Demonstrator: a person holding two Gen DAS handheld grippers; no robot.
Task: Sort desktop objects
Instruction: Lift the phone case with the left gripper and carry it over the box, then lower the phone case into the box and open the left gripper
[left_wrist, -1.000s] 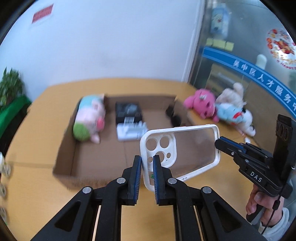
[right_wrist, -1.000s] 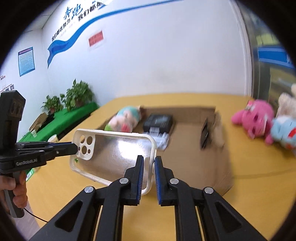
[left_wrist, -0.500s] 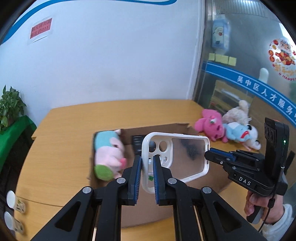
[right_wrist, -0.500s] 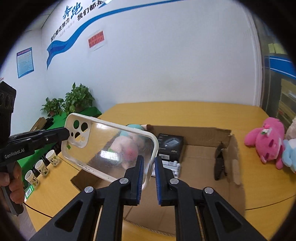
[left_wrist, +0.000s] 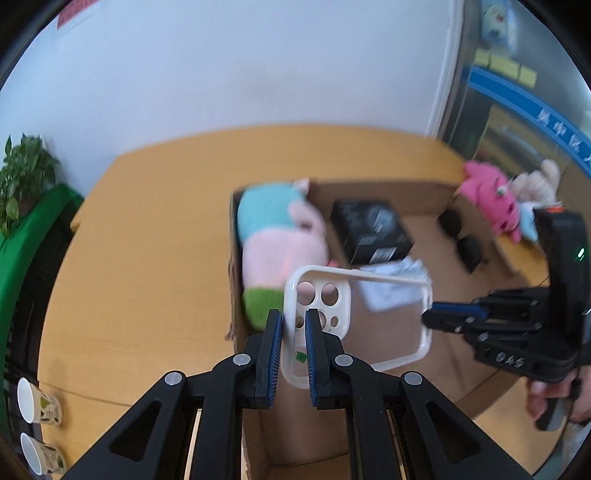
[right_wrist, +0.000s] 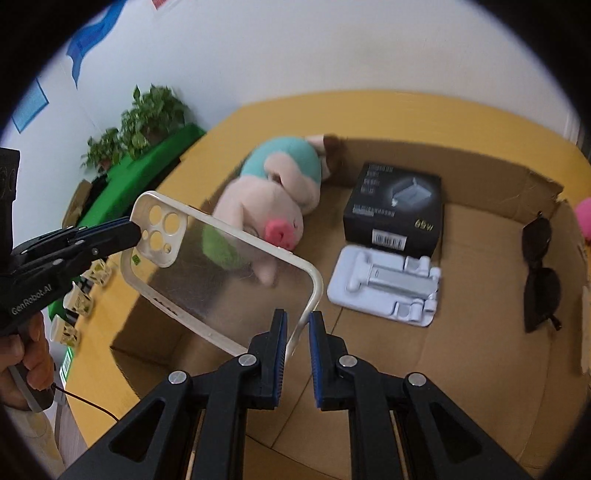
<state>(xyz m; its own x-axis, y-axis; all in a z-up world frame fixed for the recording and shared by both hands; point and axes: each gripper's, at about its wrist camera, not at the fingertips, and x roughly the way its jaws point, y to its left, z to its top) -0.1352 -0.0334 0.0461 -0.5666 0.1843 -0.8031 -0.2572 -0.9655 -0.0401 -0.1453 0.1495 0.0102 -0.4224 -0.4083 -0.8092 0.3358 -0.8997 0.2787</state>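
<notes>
A clear phone case (left_wrist: 384, 325) with a white rim is held level between both grippers above the open cardboard box (right_wrist: 480, 354). My left gripper (left_wrist: 293, 332) is shut on its camera-hole end. My right gripper (right_wrist: 297, 334) is shut on the opposite end; the case shows in the right wrist view (right_wrist: 225, 273). Each gripper shows in the other's view: the right one (left_wrist: 430, 315) and the left one (right_wrist: 135, 230). In the box lie a plush pig (right_wrist: 273, 199), a black charger box (right_wrist: 397, 208), a white phone stand (right_wrist: 388, 284) and black sunglasses (right_wrist: 539, 269).
The box stands on a yellow wooden table (left_wrist: 147, 240). A pink plush (left_wrist: 487, 199) and a beige plush (left_wrist: 535, 184) lie on the table right of the box. Paper cups (left_wrist: 37, 406) stand at the table's left edge. Potted plants (right_wrist: 147, 114) stand beyond it.
Both grippers have tilted down and moved over the box with the case held between them. The box's contents now appear larger and closer.
</notes>
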